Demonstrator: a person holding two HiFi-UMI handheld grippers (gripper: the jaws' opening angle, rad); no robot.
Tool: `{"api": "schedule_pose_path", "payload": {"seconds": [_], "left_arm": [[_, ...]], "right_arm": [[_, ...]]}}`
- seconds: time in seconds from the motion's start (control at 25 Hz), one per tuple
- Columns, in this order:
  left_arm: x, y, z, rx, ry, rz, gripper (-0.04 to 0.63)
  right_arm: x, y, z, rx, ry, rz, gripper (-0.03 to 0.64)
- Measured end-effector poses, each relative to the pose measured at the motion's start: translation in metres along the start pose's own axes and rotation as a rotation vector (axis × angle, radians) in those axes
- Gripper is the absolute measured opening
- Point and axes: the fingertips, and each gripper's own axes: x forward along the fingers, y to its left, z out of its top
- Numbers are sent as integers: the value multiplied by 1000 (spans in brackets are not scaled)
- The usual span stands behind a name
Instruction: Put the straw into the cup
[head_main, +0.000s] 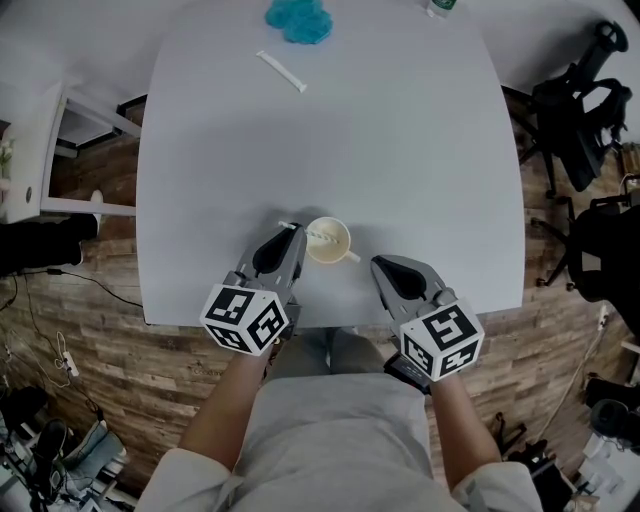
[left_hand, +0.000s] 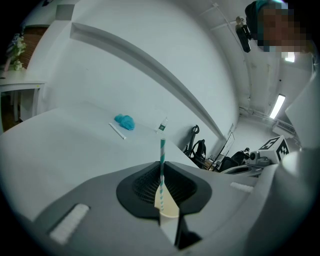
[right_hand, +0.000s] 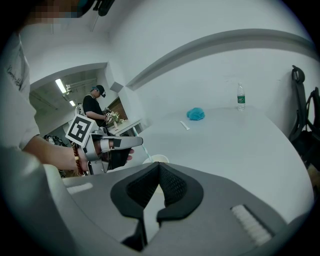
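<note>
Straw (left_hand: 161, 155) is pinched in the left tongs (head_main: 292, 232), its long axis slanting right and down, with the free end at the mouth of the cup (head_main: 345, 238), which is just right of those tongs. Right tongs (head_main: 379, 263) are closed on nothing, near right of the cup. We judge the left hand is placed to lower it.

On the white rectangular table (head_main: 420, 150), tan paper cup (head_main: 328, 240) sits near the front edge, left gripper (head_main: 296, 230) just beside it on the left, right gripper (head_main: 378, 263) near on the right. Teal-striped paper straw (head_main: 322, 237) runs from the left gripper over the cup's mouth. Far edge: blue crumpled cloth (head_main: 299, 20), white wrapped straw (head_main: 281, 71) just front-left of it, clear plastic bottle (head_main: 438, 6) further right.
</note>
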Motion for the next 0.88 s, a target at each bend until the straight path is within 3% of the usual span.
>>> {"api": "schedule_pose_path", "payload": {"seconds": [0.88], "left_arm": [[4,14,-12,-42,21,23,46]], "right_arm": [[5,6,-2,-6,5,5,6]]}}
